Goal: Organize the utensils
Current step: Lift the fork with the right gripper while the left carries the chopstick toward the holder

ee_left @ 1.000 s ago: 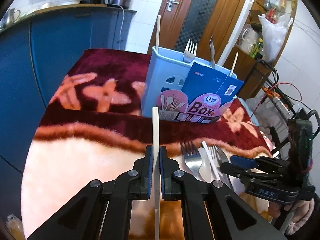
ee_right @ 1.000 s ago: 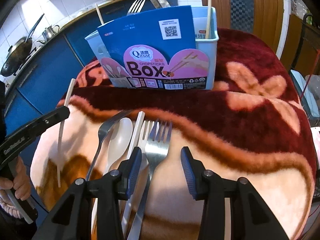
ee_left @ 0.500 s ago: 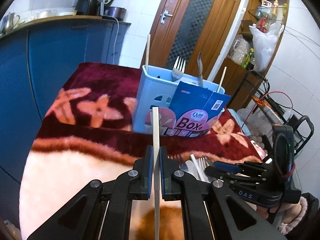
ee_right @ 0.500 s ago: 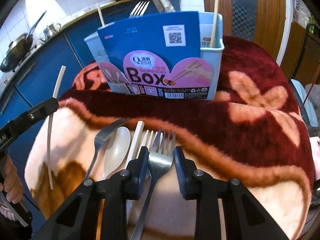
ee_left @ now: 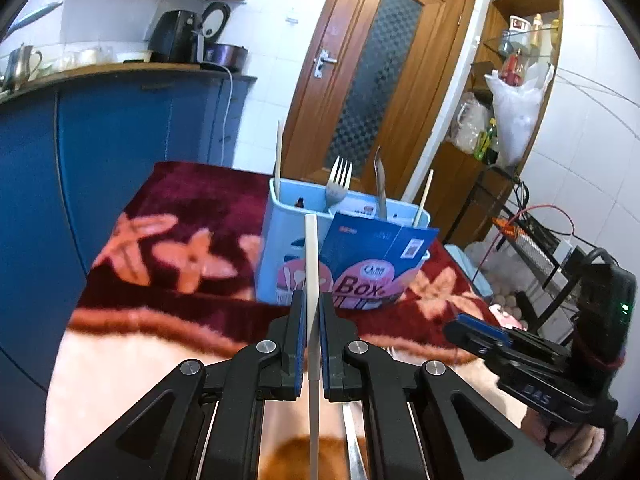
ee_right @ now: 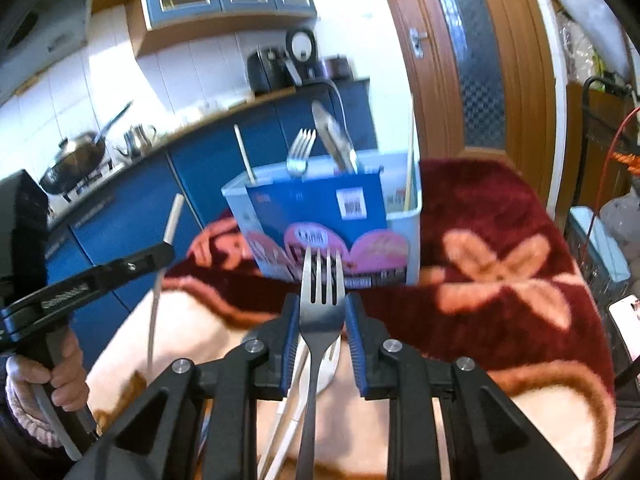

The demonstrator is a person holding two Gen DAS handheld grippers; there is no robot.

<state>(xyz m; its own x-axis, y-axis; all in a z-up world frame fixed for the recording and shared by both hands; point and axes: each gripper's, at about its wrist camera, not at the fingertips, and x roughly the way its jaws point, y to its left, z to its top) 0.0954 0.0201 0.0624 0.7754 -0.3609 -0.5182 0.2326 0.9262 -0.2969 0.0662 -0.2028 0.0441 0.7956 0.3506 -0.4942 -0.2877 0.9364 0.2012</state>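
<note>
My left gripper (ee_left: 311, 312) is shut on a white chopstick (ee_left: 311, 264) and holds it upright above the blanket, short of the light-blue utensil box (ee_left: 288, 236). My right gripper (ee_right: 321, 316) is shut on a metal fork (ee_right: 321, 280), tines forward, lifted off the blanket in front of the same box (ee_right: 404, 220). The box holds a fork (ee_left: 338, 184), a metal utensil (ee_left: 380, 188) and chopsticks (ee_left: 278, 148). A white spoon and chopstick (ee_right: 304, 376) lie under my right gripper. The right gripper also shows in the left wrist view (ee_left: 476, 334); the left gripper shows in the right wrist view (ee_right: 132, 264).
A red and pink flowered blanket (ee_left: 180, 208) covers the table. A blue "Box" label card (ee_right: 316, 208) leans on the box front. Blue kitchen cabinets (ee_left: 100, 132) stand left, a wooden door (ee_left: 380, 68) behind, shelves and cables (ee_left: 532, 224) to the right.
My right gripper shut on the fork and lifted it off the blanket. My left gripper rose with the chopstick and tipped up toward the box.
</note>
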